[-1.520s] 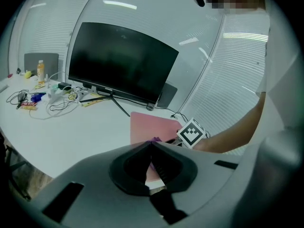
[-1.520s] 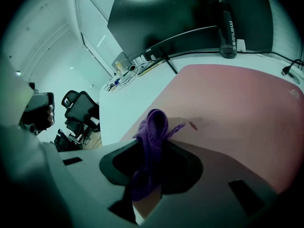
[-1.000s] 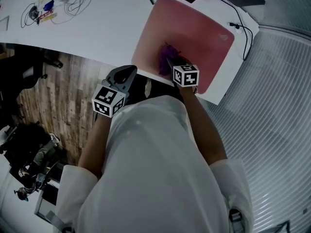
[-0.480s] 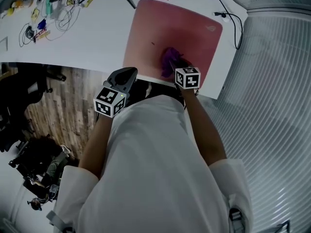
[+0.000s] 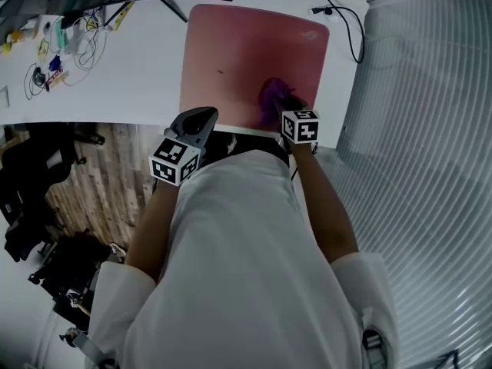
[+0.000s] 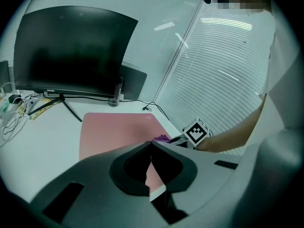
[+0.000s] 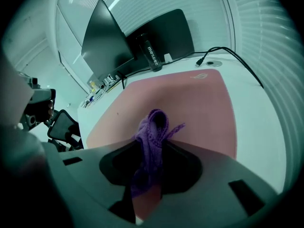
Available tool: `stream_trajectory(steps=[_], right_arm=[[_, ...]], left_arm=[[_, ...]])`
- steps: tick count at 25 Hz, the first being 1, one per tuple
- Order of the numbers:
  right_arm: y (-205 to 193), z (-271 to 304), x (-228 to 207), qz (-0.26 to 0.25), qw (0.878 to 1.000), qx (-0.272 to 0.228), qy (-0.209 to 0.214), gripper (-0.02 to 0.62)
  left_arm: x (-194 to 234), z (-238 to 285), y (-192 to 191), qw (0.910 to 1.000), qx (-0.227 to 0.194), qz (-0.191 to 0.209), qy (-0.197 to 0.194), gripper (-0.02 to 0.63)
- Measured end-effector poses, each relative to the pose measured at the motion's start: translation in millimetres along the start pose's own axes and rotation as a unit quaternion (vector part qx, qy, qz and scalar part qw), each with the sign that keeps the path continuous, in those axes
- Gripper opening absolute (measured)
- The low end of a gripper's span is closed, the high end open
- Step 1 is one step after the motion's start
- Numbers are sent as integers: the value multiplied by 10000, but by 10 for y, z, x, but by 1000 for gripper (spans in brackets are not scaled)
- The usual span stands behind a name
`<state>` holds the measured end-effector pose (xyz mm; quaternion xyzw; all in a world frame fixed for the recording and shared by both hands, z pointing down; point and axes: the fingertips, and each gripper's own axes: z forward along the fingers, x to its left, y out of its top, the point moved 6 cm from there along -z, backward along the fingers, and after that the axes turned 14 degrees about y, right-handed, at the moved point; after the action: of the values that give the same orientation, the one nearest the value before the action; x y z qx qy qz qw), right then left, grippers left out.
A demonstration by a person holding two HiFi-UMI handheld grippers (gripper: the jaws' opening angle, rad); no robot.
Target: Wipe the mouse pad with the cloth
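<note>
1. The left gripper [image 6: 151, 145] hovers at the near edge of the counter [image 5: 131, 68], its fingers pressed together with nothing between them.
2. Just to its right, the right gripper [image 7: 151, 144] has its fingers pinching the purple cloth [image 7: 153, 126], which bunches out past the tips.
3. The cloth rests on the near right part of the pink mouse pad [image 5: 238, 52], close to its near edge.
4. Beyond the pad, a dark monitor [image 6: 71, 51] stands at the counter's far side, and a black cable [image 7: 223, 48] lies by the pad's far right corner.
</note>
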<state>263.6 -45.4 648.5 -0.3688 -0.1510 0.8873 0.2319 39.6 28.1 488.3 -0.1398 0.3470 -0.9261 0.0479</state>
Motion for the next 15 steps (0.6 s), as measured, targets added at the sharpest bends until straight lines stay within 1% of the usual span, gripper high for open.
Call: stream_trajectory(steps=[9, 15], right_arm=[[-105, -390, -375, 59, 9996, -115, -265, 129], [-187, -647, -610, 127, 9983, -221, -521, 129]], left_arm=[[-286, 234, 114, 9996, 46, 201, -205, 18], [-445, 358, 171, 9986, 62, 366, -379, 18]])
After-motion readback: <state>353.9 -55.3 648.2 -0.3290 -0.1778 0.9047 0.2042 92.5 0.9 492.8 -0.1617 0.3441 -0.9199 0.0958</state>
